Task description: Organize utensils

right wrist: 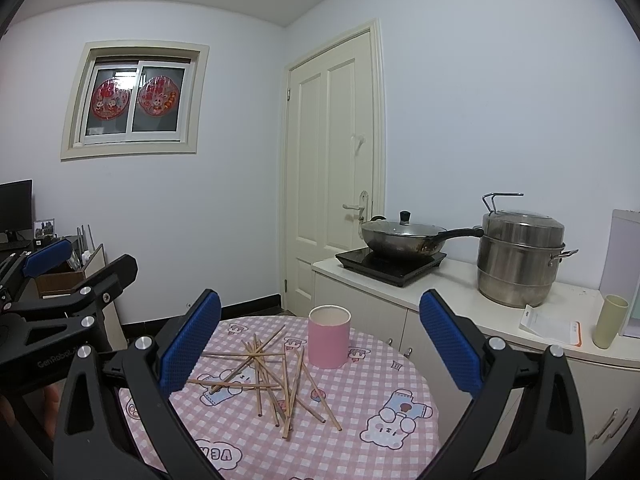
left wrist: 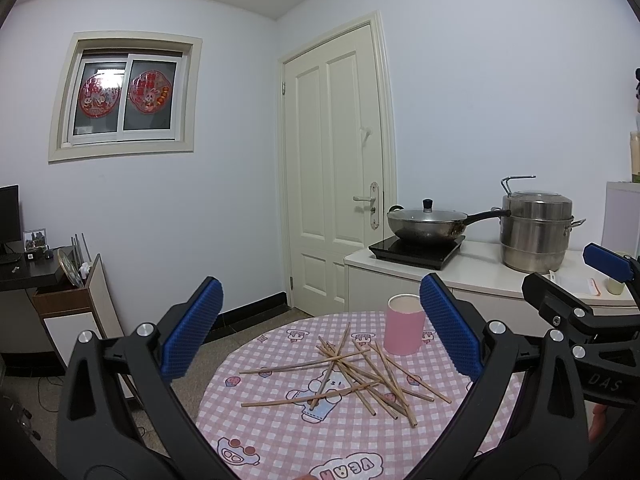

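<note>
A plain pink cup [left wrist: 404, 325] and tan wooden chopsticks [left wrist: 352, 372] sit on a pink-and-white checked tablecloth [left wrist: 280, 432] printed with cartoon bears.

The pink cup's [left wrist: 404, 330] inside is hidden, and the round table's [right wrist: 384, 364] near edge is cut off

Low in my frame I see the scattered wooden chopsticks [left wrist: 352, 376] crisscrossed on the round pink-checked table [left wrist: 280, 432], the pink cylindrical cup [left wrist: 404, 324] standing just behind them to the right, and the lidded steel wok [left wrist: 424, 226] on the white counter [left wrist: 472, 270] at mid-right.
</note>
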### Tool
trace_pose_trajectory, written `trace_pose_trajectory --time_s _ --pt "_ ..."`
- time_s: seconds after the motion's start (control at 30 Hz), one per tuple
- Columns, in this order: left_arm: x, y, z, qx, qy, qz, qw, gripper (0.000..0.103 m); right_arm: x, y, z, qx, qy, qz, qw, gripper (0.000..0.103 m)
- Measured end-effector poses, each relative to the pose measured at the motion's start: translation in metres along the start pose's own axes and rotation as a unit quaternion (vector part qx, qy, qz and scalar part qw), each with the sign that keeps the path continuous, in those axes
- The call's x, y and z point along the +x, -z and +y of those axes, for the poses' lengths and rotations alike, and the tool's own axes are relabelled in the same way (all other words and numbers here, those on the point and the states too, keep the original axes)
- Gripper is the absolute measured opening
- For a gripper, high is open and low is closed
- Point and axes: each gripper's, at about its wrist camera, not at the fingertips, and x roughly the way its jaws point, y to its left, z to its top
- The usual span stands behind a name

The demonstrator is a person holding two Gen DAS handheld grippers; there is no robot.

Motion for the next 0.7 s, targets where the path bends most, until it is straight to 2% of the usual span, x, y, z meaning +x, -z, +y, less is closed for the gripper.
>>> trace_pose_trajectory --time_s 0.7 --pt "0.0003 0.002 0.0007 -0.001 0.0 0.004 1.0 0.097 0.0013 0.0016 0.0003 0.0 0.0 0.001 1.0 0.096"
